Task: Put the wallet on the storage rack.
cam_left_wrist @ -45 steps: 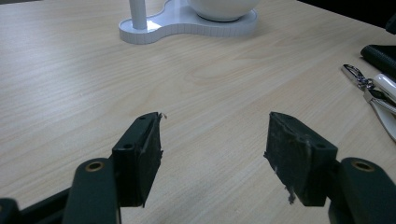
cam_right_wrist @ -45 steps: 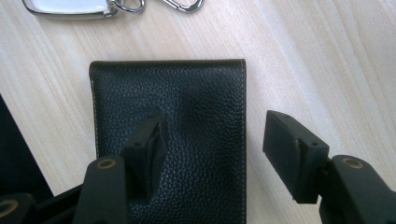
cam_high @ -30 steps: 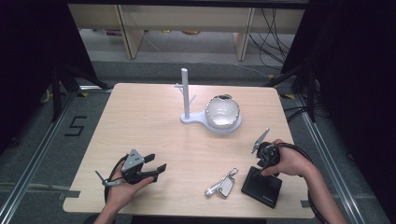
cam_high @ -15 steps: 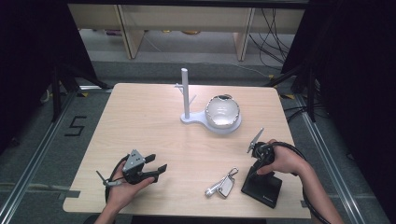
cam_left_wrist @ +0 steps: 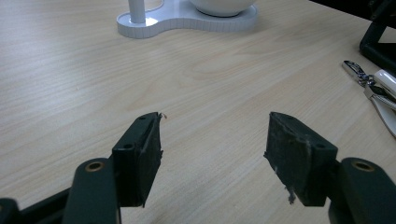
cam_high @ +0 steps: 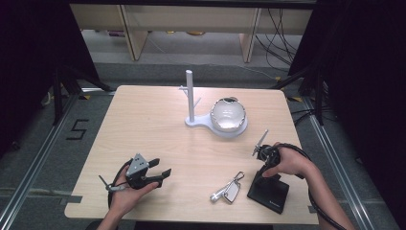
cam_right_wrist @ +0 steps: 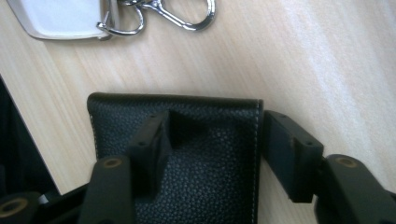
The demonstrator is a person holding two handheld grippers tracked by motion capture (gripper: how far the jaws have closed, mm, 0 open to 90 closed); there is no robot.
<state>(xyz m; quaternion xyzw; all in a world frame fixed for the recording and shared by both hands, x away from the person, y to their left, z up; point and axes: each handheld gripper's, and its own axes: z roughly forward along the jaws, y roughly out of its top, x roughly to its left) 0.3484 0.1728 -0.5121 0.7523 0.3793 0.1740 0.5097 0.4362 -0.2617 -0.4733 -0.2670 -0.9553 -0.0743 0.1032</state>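
1. Wallet (cam_high: 268,191), black leather, seen from the high view: lying flat near the bench (cam_high: 153,124) front edge on the right, long axis slanting from near-right toward far-left. Right gripper (cam_high: 262,158) directly over its far end, pointing down. Left gripper (cam_high: 158,173) well apart on the left side of the bench, so right hand (cam_high: 287,163) far nearer. Keyring with white fob (cam_high: 229,190) just beside the wallet's left edge, not touching as far as can be told. White stand with post (cam_high: 191,98) and round bowl (cam_high: 228,115) farther back, clear of the work.

2. Left gripper view: jaws spread wide, nothing between them, bare wood below. Left gripper (cam_left_wrist: 212,158) aimed toward the white stand (cam_left_wrist: 182,18); keyring (cam_left_wrist: 369,86) off to the right edge.

3. Right gripper view: wallet (cam_right_wrist: 210,154) straight beneath the right gripper (cam_right_wrist: 217,149). Jaws spread, having just been closing a little. One black pad (cam_right_wrist: 156,140) resting over the leather face, the other pad (cam_right_wrist: 289,149) outside the stitched edge, so that edge lies between them; no pinch yet by the look of it. Stitched long edge running roughly along the jaws' own direction. Keyring clasp (cam_right_wrist: 180,14) and fob just beyond the wallet's end. Likely next: lowering and closing across that edge.
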